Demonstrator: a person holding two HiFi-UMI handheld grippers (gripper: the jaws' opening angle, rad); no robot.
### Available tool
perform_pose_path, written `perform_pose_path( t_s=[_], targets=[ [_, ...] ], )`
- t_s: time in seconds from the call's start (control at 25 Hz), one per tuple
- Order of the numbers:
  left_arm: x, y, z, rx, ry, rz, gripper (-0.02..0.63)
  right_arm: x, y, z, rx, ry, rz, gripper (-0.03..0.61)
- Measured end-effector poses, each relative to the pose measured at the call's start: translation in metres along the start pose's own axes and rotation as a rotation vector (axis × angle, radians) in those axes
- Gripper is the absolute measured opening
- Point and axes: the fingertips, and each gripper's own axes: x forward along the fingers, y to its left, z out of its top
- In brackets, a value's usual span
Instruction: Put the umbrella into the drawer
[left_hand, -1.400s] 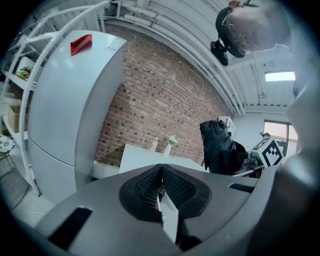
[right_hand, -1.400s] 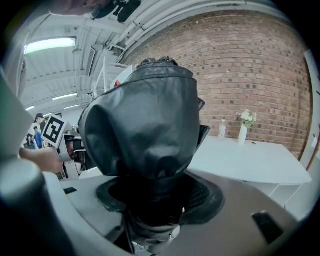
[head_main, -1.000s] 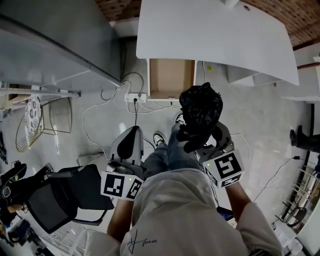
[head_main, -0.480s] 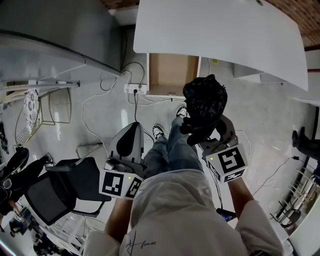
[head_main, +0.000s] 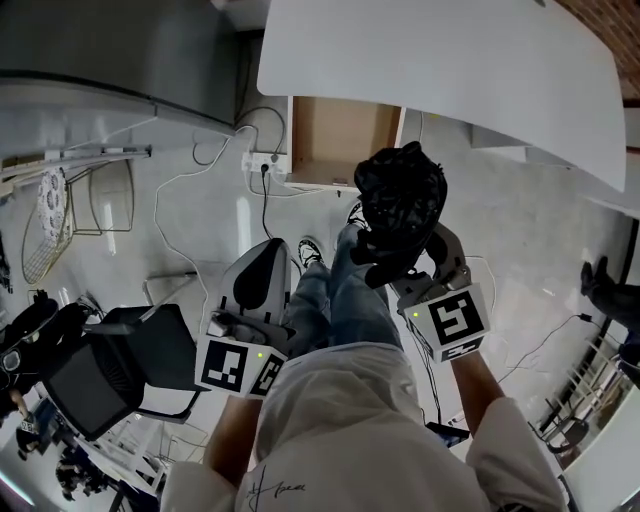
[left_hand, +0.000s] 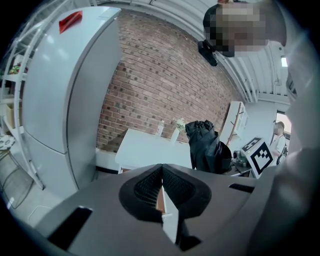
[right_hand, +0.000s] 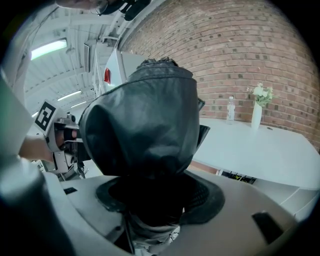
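Nearest, at seven o'clock in the head view: left gripper (head_main: 265, 258), jaws pressed together on nothing, idle beside the knee. At four o'clock: right gripper (head_main: 404, 268), clamped on the lower end of the folded black umbrella (head_main: 401, 203) (bundle upright, bulk above the jaws). Farther, at twelve o'clock from the bundle: open drawer (head_main: 340, 142), wooden floor showing, tucked under the white table (head_main: 450, 70). To do the carry well: hold the clamp firm, travel toward twelve o'clock, dip low enough to pass beneath the tabletop edge, then tip the bundle flat to bring loose fabric over the drawer's front rim. Probably about halfway there; release only once fully inside.
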Motion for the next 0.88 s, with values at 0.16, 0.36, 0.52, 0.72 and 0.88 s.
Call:
perform_pose_path(
  t_s=[0.16, 0.36, 0.52, 0.72, 0.88],
  targets=[
    [0.01, 0.001, -0.005, -0.002, 0.024, -0.004, 0.017, 0.009, -0.006, -0.004, 0.01, 0.015, 0.01, 0.262],
    [0.021, 0.008, -0.015, -0.01, 0.054, -0.003, 0.017, 0.026, -0.015, -0.012, 0.005, 0.033, 0.017, 0.262],
    [0.03, 0.012, -0.025, -0.016, 0.088, -0.001, 0.017, 0.039, -0.021, -0.019, 0.004, 0.049, 0.019, 0.262],
    [0.042, 0.017, -0.039, -0.001, 0.168, 0.022, 0.017, 0.053, -0.027, -0.025, 0.001, 0.062, 0.038, 0.262],
    [0.046, 0.019, -0.043, -0.038, 0.154, 0.019, 0.017, 0.064, -0.033, -0.031, 0.009, 0.069, 0.043, 0.262]
  ],
)
